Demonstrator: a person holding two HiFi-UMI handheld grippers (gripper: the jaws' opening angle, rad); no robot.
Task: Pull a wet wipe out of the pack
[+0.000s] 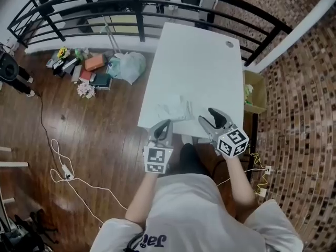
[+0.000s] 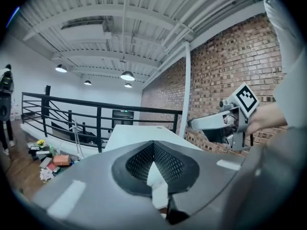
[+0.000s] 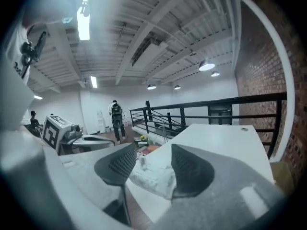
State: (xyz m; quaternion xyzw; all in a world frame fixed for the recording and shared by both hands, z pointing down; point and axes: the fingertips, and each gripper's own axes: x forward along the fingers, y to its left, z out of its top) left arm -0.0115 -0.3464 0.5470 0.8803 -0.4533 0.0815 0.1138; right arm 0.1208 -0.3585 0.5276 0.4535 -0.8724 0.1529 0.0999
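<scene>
The wet wipe pack [image 1: 172,109] lies crumpled and white near the front left corner of the white table [image 1: 205,62]. In the right gripper view the pack [image 3: 152,175] shows on the table beyond the gap between the jaws, untouched. My right gripper [image 1: 205,114] hovers over the table's front edge, just right of the pack, open and empty [image 3: 154,150]. My left gripper [image 1: 168,124] hangs at the front edge just below the pack. Its tips [image 2: 153,143] meet, so it is shut, and only white table top shows through the slit below them. The left gripper view also catches the right gripper [image 2: 211,122].
A black railing [image 1: 142,20] runs behind the table. Bags and clutter [image 1: 100,67] lie on the wooden floor at the left, with a white cable [image 1: 65,169]. A cardboard box [image 1: 254,91] stands at the table's right. People stand far off [image 3: 115,116].
</scene>
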